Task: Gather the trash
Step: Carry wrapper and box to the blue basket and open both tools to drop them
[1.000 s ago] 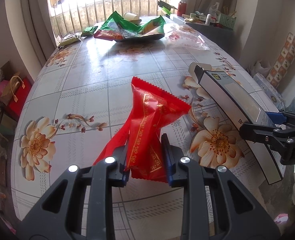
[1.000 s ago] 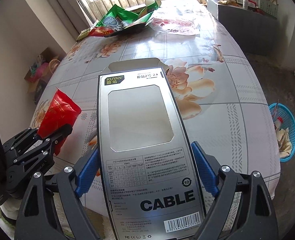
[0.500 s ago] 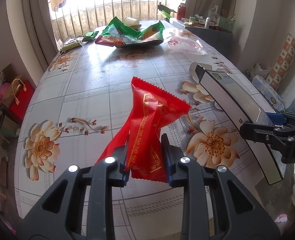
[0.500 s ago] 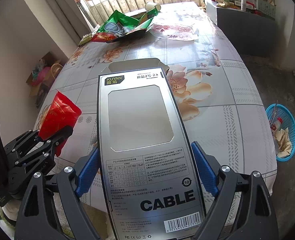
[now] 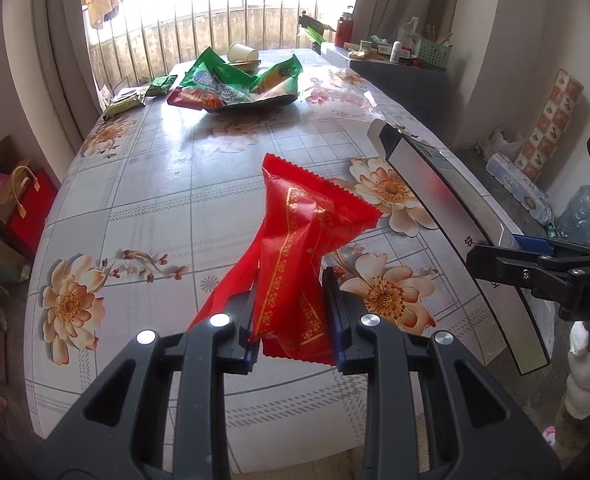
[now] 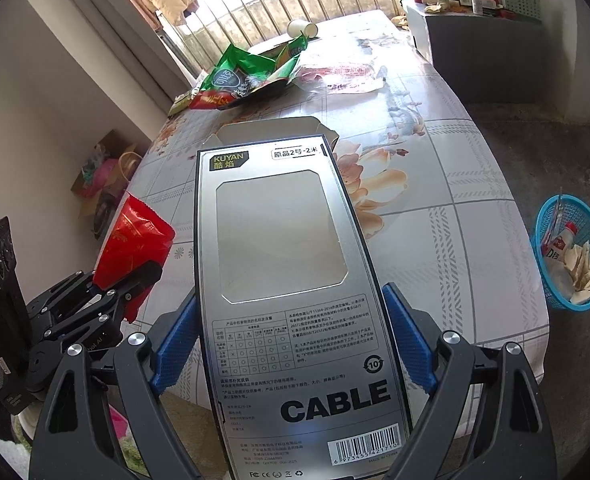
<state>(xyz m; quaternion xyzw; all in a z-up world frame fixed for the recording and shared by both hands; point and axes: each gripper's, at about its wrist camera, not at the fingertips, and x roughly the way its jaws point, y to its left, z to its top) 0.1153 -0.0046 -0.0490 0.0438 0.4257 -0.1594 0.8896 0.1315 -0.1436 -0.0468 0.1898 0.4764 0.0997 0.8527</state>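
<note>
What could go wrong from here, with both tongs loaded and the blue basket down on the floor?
1. The left tongs pinch only the lower end of the red wrapper; the limp foil could slip out in transit.
2. The right tongs clamp the long cable box near one end; it juts far forward and might snag the table edge or twist loose.
3. The blue basket already holds trash, so the long box may not settle inside.

Bare floral-patterned table (image 5: 143, 216) stretches ahead; a heap of green snack bags (image 5: 235, 84) and a white paper cup (image 5: 243, 53) crowd its far end.
</note>
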